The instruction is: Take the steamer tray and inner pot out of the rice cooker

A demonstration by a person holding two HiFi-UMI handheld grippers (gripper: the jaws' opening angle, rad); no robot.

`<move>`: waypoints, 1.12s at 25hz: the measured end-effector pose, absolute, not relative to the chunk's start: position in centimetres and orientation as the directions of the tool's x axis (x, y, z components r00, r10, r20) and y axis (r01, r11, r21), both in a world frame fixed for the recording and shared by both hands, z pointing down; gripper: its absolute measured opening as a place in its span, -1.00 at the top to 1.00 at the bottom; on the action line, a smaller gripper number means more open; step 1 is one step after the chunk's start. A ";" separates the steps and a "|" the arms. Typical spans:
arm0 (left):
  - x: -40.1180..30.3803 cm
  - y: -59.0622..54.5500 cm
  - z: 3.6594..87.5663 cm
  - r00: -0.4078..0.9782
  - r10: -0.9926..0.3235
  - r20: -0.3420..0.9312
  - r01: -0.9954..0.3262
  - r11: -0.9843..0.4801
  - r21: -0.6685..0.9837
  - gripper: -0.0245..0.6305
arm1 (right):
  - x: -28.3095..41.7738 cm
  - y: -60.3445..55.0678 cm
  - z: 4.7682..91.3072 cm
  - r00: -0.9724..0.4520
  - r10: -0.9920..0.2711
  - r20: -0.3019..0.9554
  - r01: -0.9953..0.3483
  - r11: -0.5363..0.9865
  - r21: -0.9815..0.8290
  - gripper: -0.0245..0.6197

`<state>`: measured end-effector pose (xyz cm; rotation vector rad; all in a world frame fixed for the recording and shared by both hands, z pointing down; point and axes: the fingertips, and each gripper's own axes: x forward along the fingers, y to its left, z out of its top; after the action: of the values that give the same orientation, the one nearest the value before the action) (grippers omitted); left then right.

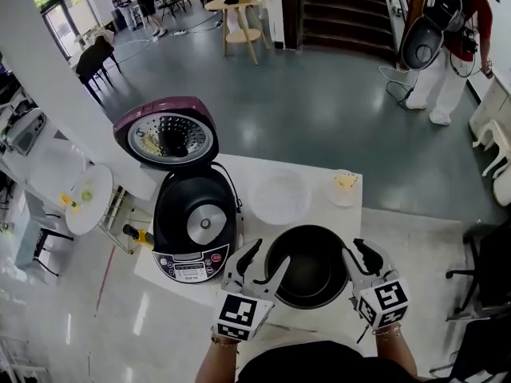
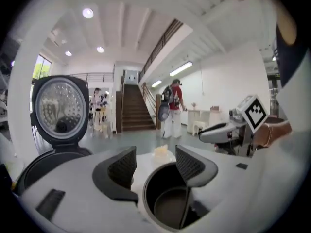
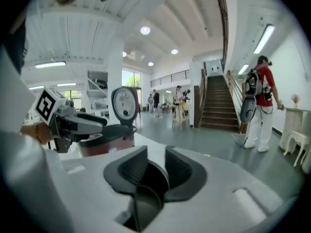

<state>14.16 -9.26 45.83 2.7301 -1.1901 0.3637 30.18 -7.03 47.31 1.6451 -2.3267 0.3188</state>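
Overhead, a white desk [image 1: 319, 214] fills the middle of the head view, with grey floor beyond it. On the desk's left side stands a black rice cooker [image 1: 196, 222], its maroon lid [image 1: 166, 134] swung open toward the upper left. At bottom centre the black inner pot [image 1: 310, 266] sits on the desk, just right of the cooker and outside it. Just above the pot in the frame lies the round, pale steamer tray [image 1: 279, 196], also out of the cooker. The left claw [image 1: 263, 263] hovers at the pot's left rim with its jaws apart and gripping nothing. The right claw [image 1: 359, 258] hovers at the right rim, its jaws parted by a narrower gap and clear of the pot. A small dish [image 1: 345, 187] rests right of the tray.
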 end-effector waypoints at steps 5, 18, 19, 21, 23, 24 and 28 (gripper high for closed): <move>12.8 -7.1 39.7 0.592 -0.802 0.082 -0.803 -0.595 -0.032 0.45 | 29.8 -4.6 41.1 -0.344 -0.927 0.152 -0.939 0.335 -0.079 0.91; 8.1 -2.6 38.2 0.463 -0.884 0.065 -0.884 -0.466 -0.041 0.93 | 28.6 -1.2 40.0 -0.347 -0.934 0.089 -0.935 0.338 -0.103 0.91; 8.0 -2.4 38.3 0.452 -0.890 0.067 -0.890 -0.455 -0.036 0.93 | 28.7 -1.1 39.9 -0.348 -0.933 0.089 -0.936 0.340 -0.096 0.91; 7.8 -2.2 38.3 0.435 -0.898 0.067 -0.899 -0.438 -0.029 0.93 | 28.8 -0.8 39.5 -0.350 -0.932 0.090 -0.936 0.344 -0.080 0.92; 7.7 -2.1 38.2 0.427 -0.902 0.064 -0.902 -0.429 -0.036 0.93 | 28.7 -0.7 39.1 -0.359 -0.930 0.086 -0.933 0.353 -0.075 0.92; 7.7 -2.0 38.2 0.425 -0.903 0.065 -0.903 -0.428 -0.044 0.93 | 28.6 -0.7 39.0 -0.363 -0.928 0.084 -0.931 0.357 -0.079 0.92; 7.4 -2.0 38.5 0.412 -0.908 0.081 -0.905 -0.418 -0.081 0.93 | 28.3 -0.6 39.2 -0.373 -0.923 0.093 -0.927 0.366 -0.082 0.92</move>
<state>7.39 -1.98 38.55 2.6605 -1.7074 0.1770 28.28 -0.63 39.18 1.7412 -2.5704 0.1866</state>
